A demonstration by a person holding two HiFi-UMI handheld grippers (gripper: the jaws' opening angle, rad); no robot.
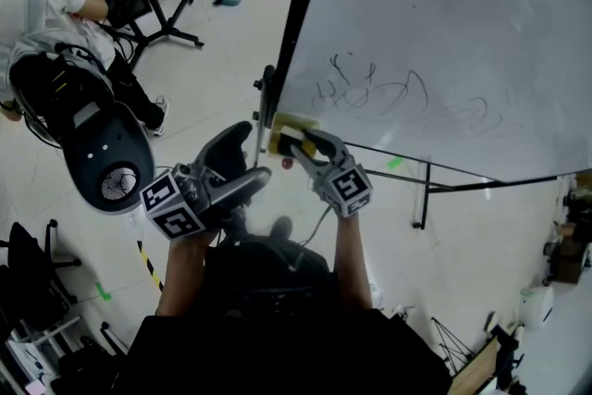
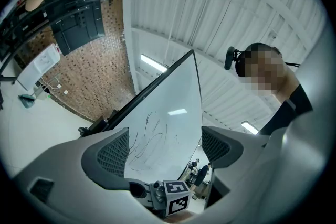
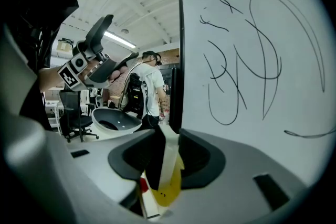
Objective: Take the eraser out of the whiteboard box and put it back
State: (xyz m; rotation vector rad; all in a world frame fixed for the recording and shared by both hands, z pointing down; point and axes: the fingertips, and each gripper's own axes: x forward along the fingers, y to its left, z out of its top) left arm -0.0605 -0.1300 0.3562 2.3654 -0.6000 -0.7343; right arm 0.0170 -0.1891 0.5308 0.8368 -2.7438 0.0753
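Your right gripper (image 1: pixel 301 143) pinches the eraser (image 1: pixel 289 127) at the whiteboard (image 1: pixel 444 32) edge.
Eraser (yellow and white) sits clamped between both right pads, by the board's lower left corner; your left gripper (image 1: pixel 246 160) hangs beside it, jaws spread, nothing between them.

Pale floor (image 1: pixel 222 69) lies below the jaws. On it, a whiteboard (image 1: pixel 444 42) stands ahead, a dark rounded shell (image 1: pixel 97 148) left.
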